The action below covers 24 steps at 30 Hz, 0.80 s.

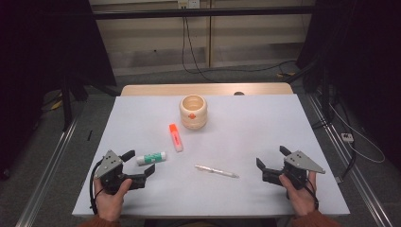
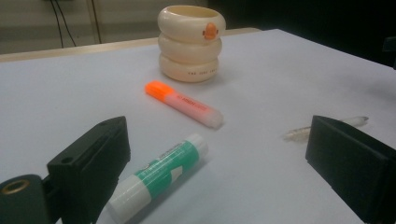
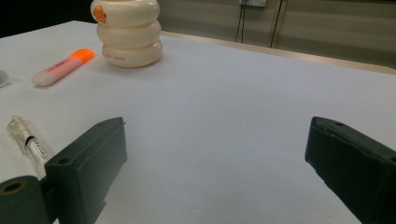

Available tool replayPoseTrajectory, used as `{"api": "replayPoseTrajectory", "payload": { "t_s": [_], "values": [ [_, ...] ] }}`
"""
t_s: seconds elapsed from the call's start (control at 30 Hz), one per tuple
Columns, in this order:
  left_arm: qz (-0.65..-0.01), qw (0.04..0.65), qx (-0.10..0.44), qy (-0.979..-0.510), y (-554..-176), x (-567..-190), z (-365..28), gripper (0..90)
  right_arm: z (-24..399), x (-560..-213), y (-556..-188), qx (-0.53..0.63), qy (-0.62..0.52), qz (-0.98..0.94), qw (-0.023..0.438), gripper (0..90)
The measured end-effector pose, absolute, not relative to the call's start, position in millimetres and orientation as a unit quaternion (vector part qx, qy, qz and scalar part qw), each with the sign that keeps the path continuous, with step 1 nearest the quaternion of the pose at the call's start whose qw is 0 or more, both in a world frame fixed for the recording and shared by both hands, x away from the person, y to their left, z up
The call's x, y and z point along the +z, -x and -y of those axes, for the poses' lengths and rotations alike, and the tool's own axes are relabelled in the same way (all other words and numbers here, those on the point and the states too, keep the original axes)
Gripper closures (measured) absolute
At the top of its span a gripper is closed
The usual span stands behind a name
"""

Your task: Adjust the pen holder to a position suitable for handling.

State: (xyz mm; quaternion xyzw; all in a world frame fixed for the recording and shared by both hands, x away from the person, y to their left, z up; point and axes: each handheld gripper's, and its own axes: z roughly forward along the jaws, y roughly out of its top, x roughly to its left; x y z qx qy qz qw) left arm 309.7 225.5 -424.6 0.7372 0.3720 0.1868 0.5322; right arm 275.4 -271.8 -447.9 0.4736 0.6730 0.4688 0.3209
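Observation:
A cream ringed cup (image 1: 193, 111) with an orange mark stands at the table's far middle. In front of it lie an orange highlighter (image 1: 176, 137), a green-and-white glue stick (image 1: 151, 158) and a clear pen (image 1: 216, 171). My left gripper (image 1: 139, 162) rests at the near left, open, with the glue stick (image 2: 159, 177) lying just beyond its jaws, closer to the left one. My right gripper (image 1: 272, 158) sits at the near right, open with nothing between its jaws. The pen's end (image 3: 27, 141) lies to the left of its left jaw, the cup (image 3: 126, 31) farther off.
The white table top (image 1: 255, 127) has bare room between the cup and the right gripper. A wooden strip (image 1: 156, 90) runs along its far edge. Cables (image 1: 198, 66) lie on the floor behind, and metal rails (image 1: 52, 156) flank the table.

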Motion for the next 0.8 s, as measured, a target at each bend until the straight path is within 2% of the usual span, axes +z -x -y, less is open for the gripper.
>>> {"api": "replayPoseTrajectory", "payload": {
  "t_s": [0.33, 0.8],
  "values": [
    [-0.373, 0.53, 0.186, -0.738, -310.8, -425.5, -223.6, 6.1, 275.3, -447.7, -277.9, 0.485, -0.484, -0.674, 0.278, 4.0],
    [-0.372, 0.531, 0.185, -0.739, -311.6, -425.2, -223.4, 5.9, 272.9, -449.9, -277.2, 0.467, -0.468, -0.693, 0.288, 6.3]
  ]
}}
